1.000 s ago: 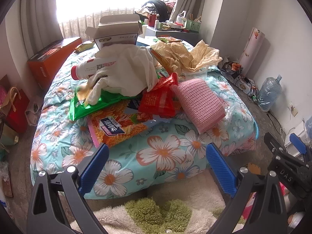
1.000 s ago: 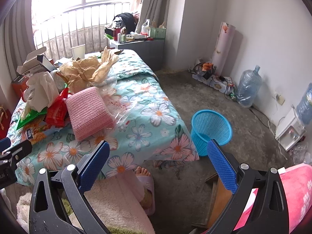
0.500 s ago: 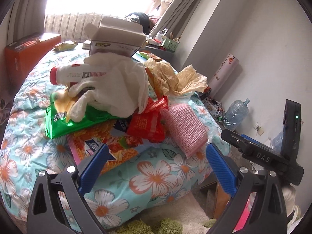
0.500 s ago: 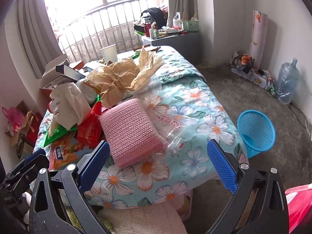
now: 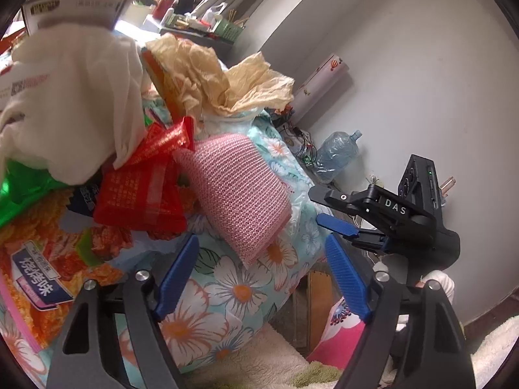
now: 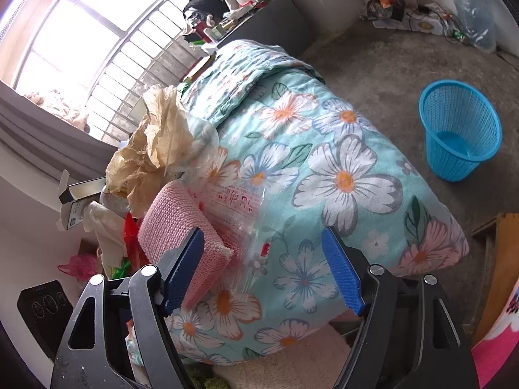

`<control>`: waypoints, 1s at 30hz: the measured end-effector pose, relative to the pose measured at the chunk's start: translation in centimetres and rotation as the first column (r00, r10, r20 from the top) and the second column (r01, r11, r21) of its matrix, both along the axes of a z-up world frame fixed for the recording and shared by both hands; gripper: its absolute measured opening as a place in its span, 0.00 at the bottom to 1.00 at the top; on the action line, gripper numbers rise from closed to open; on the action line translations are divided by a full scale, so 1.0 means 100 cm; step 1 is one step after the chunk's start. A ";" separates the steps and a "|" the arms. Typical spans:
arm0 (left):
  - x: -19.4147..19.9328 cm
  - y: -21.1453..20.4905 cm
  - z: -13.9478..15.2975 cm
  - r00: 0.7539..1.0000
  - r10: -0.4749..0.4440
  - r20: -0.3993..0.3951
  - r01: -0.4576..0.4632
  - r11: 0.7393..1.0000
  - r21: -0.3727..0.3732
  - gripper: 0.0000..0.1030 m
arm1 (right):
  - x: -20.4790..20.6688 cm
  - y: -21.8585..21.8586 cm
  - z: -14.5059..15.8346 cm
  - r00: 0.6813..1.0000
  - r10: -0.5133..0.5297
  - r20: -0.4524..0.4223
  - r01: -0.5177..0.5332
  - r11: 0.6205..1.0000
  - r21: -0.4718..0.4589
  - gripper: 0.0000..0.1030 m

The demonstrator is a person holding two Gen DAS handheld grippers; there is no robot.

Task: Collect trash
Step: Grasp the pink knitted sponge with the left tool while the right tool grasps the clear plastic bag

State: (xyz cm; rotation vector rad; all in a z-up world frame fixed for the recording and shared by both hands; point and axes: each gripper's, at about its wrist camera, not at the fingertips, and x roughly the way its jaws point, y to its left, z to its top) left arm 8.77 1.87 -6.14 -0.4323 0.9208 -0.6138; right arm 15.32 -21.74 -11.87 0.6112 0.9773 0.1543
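Note:
A heap of trash lies on the floral bed: a red wrapper, an orange snack bag, a green bag, crumpled tan paper, a white cloth and a pink knitted cloth. My left gripper is open, just below the pink cloth. My right gripper is open over a clear plastic bag, its left finger against the pink cloth. The right gripper also shows in the left wrist view. A blue mesh basket stands on the floor.
A white carton tops the heap. A large water bottle and cables lie by the wall. A grey cabinet with clutter stands past the bed. A wooden piece and a shaggy rug lie at the bed's foot.
Both grippers have moved in close to the bed's near edge. The right gripper has tilted and come down beside the pink cloth and the clear bag.

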 end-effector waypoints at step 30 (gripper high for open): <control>0.008 -0.019 -0.011 0.997 0.070 -0.016 -0.067 0.992 0.109 0.33 | 0.007 -0.029 -0.018 1.000 -0.030 -0.005 0.031 0.974 0.223 0.08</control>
